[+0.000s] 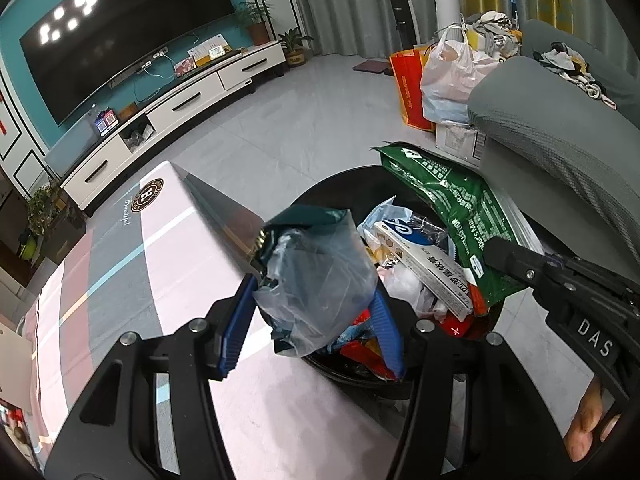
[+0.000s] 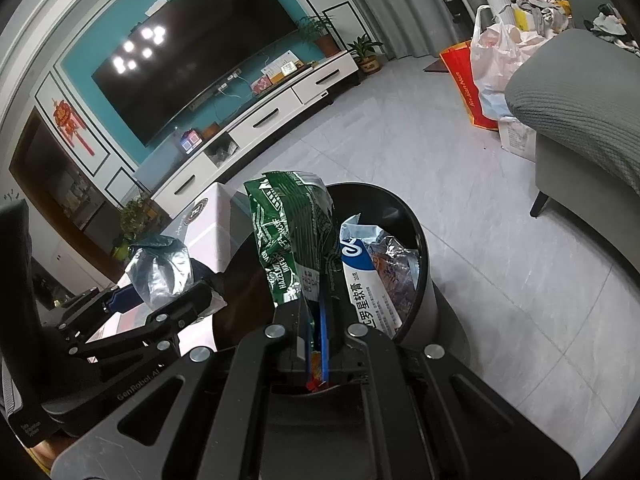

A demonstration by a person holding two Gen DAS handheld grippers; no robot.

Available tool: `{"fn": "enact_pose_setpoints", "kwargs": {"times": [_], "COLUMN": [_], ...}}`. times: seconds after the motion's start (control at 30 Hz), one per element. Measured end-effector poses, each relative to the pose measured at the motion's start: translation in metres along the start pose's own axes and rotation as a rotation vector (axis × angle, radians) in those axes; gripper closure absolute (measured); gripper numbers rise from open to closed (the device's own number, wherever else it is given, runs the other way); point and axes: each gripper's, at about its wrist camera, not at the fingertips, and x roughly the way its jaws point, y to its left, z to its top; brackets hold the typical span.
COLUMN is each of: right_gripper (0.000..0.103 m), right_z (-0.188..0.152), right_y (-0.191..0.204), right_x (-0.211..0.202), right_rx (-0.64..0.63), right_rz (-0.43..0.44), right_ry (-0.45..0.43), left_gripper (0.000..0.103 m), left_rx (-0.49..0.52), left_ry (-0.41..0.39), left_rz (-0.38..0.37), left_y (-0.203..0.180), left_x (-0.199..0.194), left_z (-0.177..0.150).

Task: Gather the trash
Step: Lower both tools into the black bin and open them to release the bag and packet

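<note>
Green foil forms the wafer wrapper [image 2: 294, 240] that we pinch by its lower end in our right gripper [image 2: 316, 344], jaws pressed together on it, its long axis upright and its top pointing away over the black bin [image 2: 404, 216]. Our left gripper [image 1: 312, 320] clamps a crumpled plastic bag [image 1: 316, 276] just above the bin's rim, beside the pink table [image 1: 120, 280].

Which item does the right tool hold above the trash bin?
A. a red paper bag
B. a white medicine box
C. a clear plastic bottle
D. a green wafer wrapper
D: the right tool is shut on the green wafer wrapper, which stands up from its fingers over the black trash bin.
</note>
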Motion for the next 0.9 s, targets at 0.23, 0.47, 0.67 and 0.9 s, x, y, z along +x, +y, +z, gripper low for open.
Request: {"fn": "enact_pose_setpoints", "kwargs": {"times": [0.23,0.47,0.67,0.9], "right_gripper": [0.099,0.098,0.098,0.098], "right_z": [0.002,0.004,0.005,0.005], "right_y": [0.002,0.0,-0.001,-0.002], "right_x": [0.011,0.018,0.023,0.028], "right_rx": [-0.001,-0.001,-0.001,-0.003], "right_rz": [-0.026,-0.053,-0.074,-0.086], "right_ry": [0.024,0.039,0.051,0.07], "left_gripper": [0.046,0.045,0.045,0.045], "left_rx": [0.008,0.0,-0.001,0.004], "left_ry": [0.015,0.042,0.058,0.071], "left_rz": [-0.001,-0.019,-0.02,-0.018], "left_y": [0.0,0.001,0.001,0.0], "left_x": [0.009,0.02,0.027,0.034], "left_z": [0.002,0.001,0.001,0.001]}}
